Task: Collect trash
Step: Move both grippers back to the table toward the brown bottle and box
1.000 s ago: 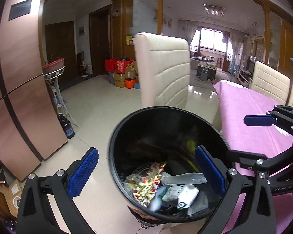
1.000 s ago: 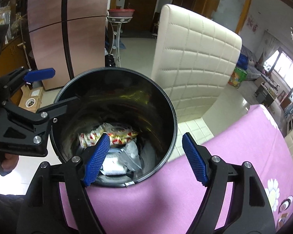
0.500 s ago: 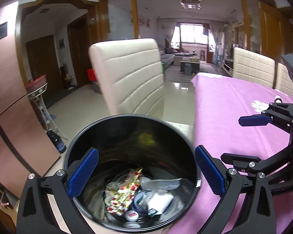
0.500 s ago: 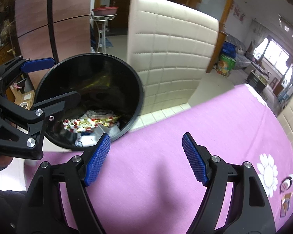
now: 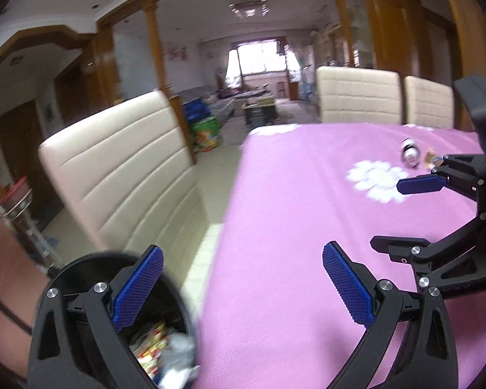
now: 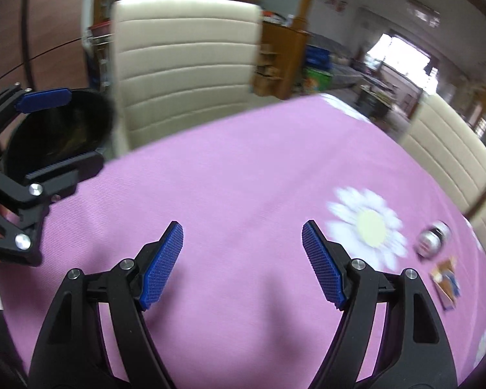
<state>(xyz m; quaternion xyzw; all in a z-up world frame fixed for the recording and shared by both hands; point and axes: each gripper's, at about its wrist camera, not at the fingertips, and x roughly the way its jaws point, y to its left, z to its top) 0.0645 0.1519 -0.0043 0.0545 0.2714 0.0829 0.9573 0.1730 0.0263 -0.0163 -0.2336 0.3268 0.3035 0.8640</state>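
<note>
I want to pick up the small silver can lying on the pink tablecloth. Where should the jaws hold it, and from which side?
The silver can seems to lie on its side beside the daisy print. Probably come from above and close the jaws across its round middle, not its ends. It is blurred, so its exact direction is unclear.

Black round trash bin (image 5: 178, 295): beside the table edge, open-topped, holding wrappers and crumpled packaging (image 5: 158, 350). Small silver can (image 6: 432, 239): on its side on the pink tablecloth. Orange-blue wrapper (image 6: 446, 283): flat, just beside the can.
</note>
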